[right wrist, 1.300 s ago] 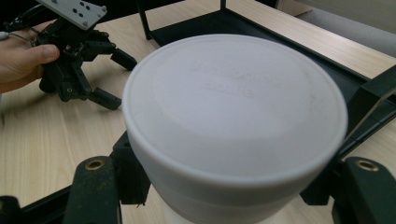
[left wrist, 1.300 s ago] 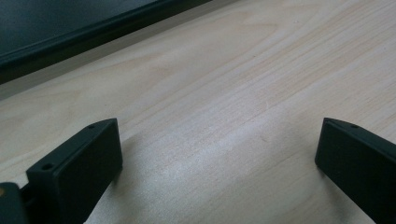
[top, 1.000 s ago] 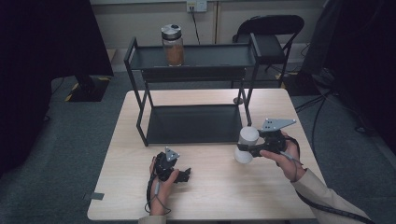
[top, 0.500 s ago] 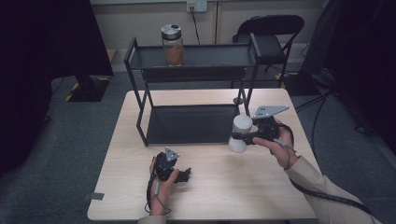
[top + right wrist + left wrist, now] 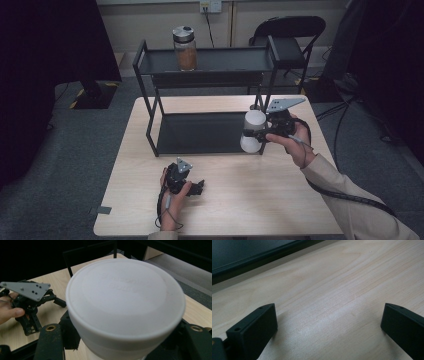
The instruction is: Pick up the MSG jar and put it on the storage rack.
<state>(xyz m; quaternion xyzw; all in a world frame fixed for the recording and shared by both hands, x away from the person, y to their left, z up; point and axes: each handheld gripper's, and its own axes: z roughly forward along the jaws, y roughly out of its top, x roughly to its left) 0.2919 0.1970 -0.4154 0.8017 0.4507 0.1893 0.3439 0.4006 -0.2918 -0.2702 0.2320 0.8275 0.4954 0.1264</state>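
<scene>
Lifted higher since a second ago, the white, round-lidded plastic jar [image 5: 252, 131] now hangs off the table beside the black metal two-tier rack [image 5: 150, 107] — clenched in the right gripper [image 5: 257, 134]. It looks light, rigid, smooth; gripping the body seems safest. The left gripper [image 5: 199, 187] rests released, empty.

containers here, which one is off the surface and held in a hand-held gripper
The white container, clamped sideways in the right hand-held gripper at the rack's right end. The glass jar with brown contents stands upright on the rack's top shelf.
</scene>
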